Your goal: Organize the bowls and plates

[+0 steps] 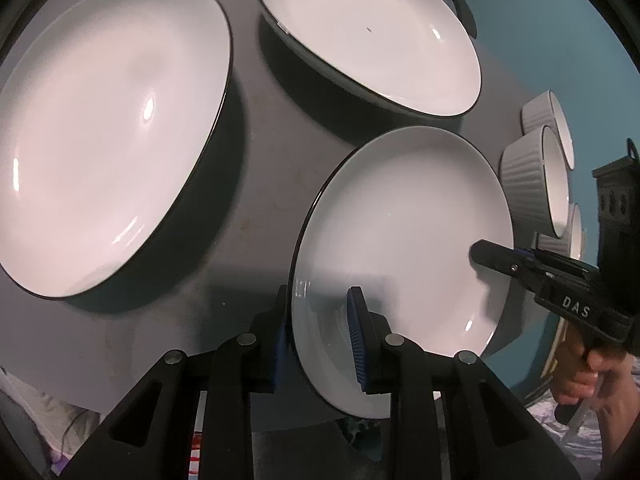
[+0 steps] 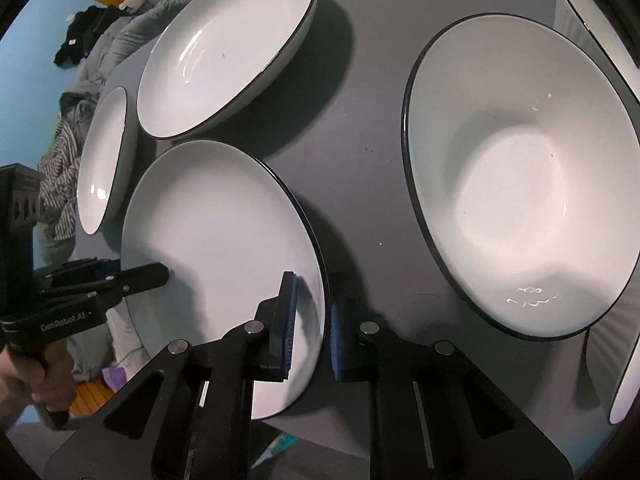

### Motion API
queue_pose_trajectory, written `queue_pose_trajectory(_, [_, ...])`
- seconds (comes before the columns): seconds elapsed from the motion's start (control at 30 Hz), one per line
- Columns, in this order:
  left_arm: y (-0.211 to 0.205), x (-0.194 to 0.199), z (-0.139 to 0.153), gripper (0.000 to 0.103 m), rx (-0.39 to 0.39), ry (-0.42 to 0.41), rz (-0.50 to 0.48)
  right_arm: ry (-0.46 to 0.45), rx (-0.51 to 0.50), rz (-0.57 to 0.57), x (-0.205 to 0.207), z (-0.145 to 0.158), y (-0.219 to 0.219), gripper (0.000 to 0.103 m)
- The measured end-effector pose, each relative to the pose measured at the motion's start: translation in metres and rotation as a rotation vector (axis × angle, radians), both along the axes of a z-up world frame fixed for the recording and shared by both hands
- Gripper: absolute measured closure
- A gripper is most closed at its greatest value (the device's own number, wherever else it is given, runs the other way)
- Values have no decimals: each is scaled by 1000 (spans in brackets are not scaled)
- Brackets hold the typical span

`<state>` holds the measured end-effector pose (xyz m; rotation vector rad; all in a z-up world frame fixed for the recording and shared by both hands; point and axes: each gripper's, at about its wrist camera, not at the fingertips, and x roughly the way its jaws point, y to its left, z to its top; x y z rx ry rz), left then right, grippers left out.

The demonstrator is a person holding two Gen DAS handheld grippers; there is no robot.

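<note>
White plate (image 1: pixel 400 240) on the grey surface (image 1: pixel 256 184): left hand-held gripper (image 1: pixel 320 340) and right hand-held gripper (image 2: pixel 312 320) straddle opposite rims, apparently pinching them. Ribbed bowls (image 1: pixel 528 176) stand beside.

**Lighting and picture quality: both wrist views**

We find both views moderately lit from above, with a faint pink cast on the white glaze. Small bright glints sit on the large plate (image 1: pixel 108 136) and the deep bowl (image 2: pixel 520 184). Soft, dark shadows fall beside each dish on the grey table (image 1: pixel 256 184). Fisheye bending is strong: round rims stretch into ovals, and black vignetting closes the corners. Focus holds at centre; the near gripper frames and the far clutter look soft.
</note>
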<state>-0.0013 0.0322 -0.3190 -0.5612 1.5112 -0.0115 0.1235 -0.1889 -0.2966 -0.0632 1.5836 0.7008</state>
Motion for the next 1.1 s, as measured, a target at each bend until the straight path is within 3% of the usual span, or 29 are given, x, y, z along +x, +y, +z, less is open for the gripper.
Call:
queue_pose_trajectory(0.4, [28, -5, -3, 84, -37, 24, 15, 38, 16, 1, 6, -7, -2, 89])
queue_pose_trajectory(0.63, [1, 17, -11, 84, -6, 35, 19, 20, -2, 5, 5, -4, 2, 88])
queue_pose_trajectory(1.1, [7, 30, 0, 85, -22, 50, 33, 28, -2, -7, 5, 11, 8, 88])
